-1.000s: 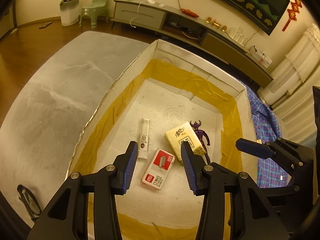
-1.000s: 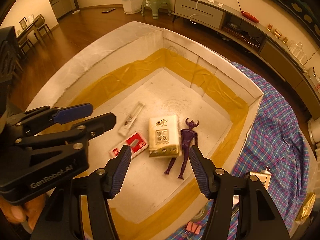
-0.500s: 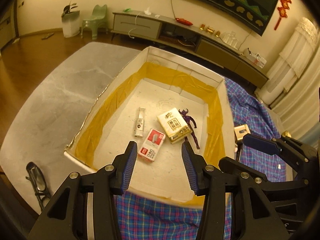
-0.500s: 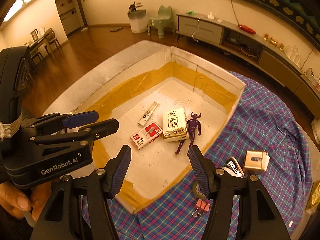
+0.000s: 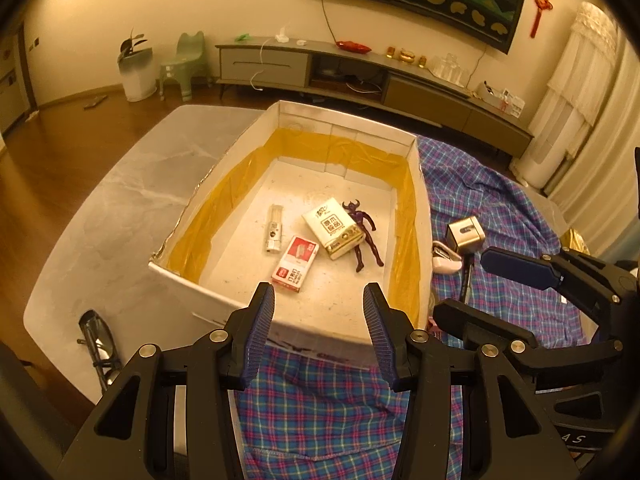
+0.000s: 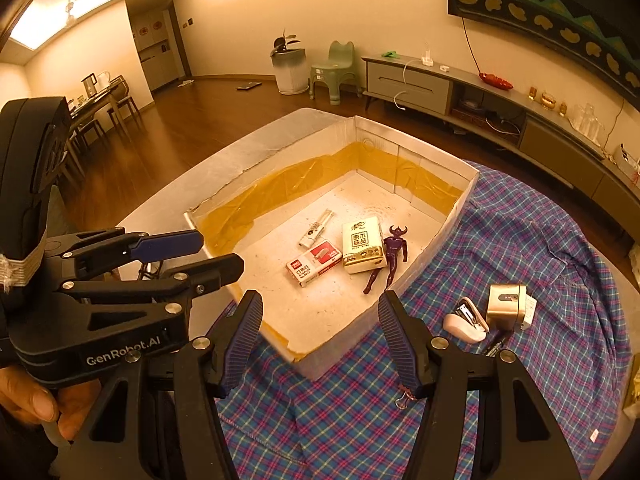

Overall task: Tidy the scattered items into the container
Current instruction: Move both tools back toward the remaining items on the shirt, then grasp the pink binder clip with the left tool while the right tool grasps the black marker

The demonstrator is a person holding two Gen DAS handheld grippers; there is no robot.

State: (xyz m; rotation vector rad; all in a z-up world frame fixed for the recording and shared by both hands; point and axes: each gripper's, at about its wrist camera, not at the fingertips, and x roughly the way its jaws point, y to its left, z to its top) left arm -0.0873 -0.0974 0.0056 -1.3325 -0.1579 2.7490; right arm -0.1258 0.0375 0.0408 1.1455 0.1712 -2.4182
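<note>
Plaid cloth [image 6: 500, 240] spread over a grey table [image 5: 120, 200]. On it, a white container [image 5: 280, 320] with yellow-taped inner walls, holding 4 items: tissue pack [image 5: 331, 227], red-and-white box [image 5: 295, 263], purple figure [image 5: 365, 232], slim white tube [image 5: 274, 229]. Outside, right of the container on the cloth: gold box [image 6: 506, 306], white stapler [image 6: 466, 325], pink binder clip [image 6: 404, 398]. Left gripper [image 5: 319, 334] and right gripper [image 6: 320, 344] both spread apart and empty, hovering short of the container's near edge, well apart from every item.
</note>
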